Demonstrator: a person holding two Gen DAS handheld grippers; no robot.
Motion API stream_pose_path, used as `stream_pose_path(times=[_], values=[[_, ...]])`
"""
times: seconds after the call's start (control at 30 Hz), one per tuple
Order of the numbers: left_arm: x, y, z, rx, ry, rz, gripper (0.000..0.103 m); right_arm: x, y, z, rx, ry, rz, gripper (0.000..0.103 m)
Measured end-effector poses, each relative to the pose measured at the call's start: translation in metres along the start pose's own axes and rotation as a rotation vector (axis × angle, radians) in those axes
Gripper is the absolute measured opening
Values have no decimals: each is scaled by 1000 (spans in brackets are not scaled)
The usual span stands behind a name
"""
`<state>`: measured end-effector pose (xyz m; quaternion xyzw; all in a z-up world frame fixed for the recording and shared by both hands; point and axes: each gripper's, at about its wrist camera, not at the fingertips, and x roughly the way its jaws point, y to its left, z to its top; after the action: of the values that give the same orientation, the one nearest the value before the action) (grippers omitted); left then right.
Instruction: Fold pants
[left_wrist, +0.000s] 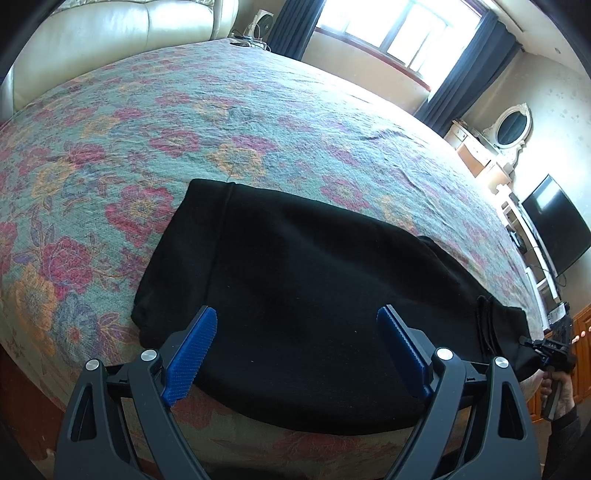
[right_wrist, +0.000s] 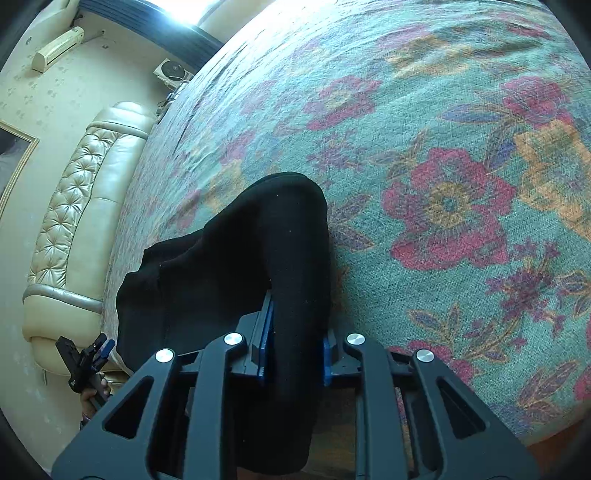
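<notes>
Bedspread (left_wrist: 258, 110) wide beyond pants (left_wrist: 295, 295) edge.

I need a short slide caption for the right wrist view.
Right gripper shut on black pants over a floral bedspread.

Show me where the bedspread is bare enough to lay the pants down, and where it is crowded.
Bare: the bedspread between the pants and the headboard, and the stretch toward the window side. Also right of the pants in the right wrist view. Crowded: the near bed edge, where the pants lie, the open left gripper hovers, and the right gripper clamps a fold.
</notes>
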<state>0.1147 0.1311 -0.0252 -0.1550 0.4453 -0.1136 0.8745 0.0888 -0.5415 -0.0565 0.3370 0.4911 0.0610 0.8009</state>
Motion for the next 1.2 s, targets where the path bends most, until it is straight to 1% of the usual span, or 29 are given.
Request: stream_pose_path(times=[0.07,0.1,0.17,0.23,0.37,0.43,0.47,0.57,0.63,0.77,0.8,0.9,1.0,1.03,1.07,1.1,1.13,1.17,1.2], values=[[-5,18,8,-43,7,-47,87,2,3,-1,-25,8,-43,37],[-6,29,12,-59,16,-64,87,2,5,-1,-43,5,-59,41],[-8,47,19,-71,28,-77,87,-1,8,-2,-53,-11,-88,55],[-6,67,25,-80,48,-86,87,-6,7,-1,-43,-30,-100,62],[10,104,31,-142,110,-111,87,-13,2,-1,-21,-59,-127,63],[19,114,32,-145,133,-101,87,-16,1,-2,-11,-73,-132,64],[23,116,32,-140,135,-114,87,-17,0,-2,-7,-76,-132,65],[26,108,34,-102,129,-148,87,-17,-3,-4,9,-78,-140,69],[31,100,35,-62,151,-198,87,-17,-8,-6,18,-76,-142,69],[43,75,32,40,192,-231,89,-17,-12,-8,41,-83,-132,69],[45,72,33,45,195,-240,89,-17,-11,-8,44,-84,-130,69],[49,71,35,6,210,-322,89,-17,-11,-8,42,-84,-130,69],[52,65,33,40,231,-280,87,-16,-14,-9,49,-89,-124,69],[51,63,33,61,232,-255,79,-16,-14,-9,53,-90,-120,69],[50,63,33,74,232,-218,63,-16,-15,-9,56,-91,-117,70],[49,65,33,74,233,-178,51,-16,-15,-9,57,-92,-115,70],[50,71,34,50,236,-165,36,-16,-15,-10,57,-93,-115,70],[49,76,35,13,241,-189,30,-15,-15,-10,57,-94,-115,70],[49,78,34,-7,250,-200,28,-15,-15,-10,58,-95,-116,70]])
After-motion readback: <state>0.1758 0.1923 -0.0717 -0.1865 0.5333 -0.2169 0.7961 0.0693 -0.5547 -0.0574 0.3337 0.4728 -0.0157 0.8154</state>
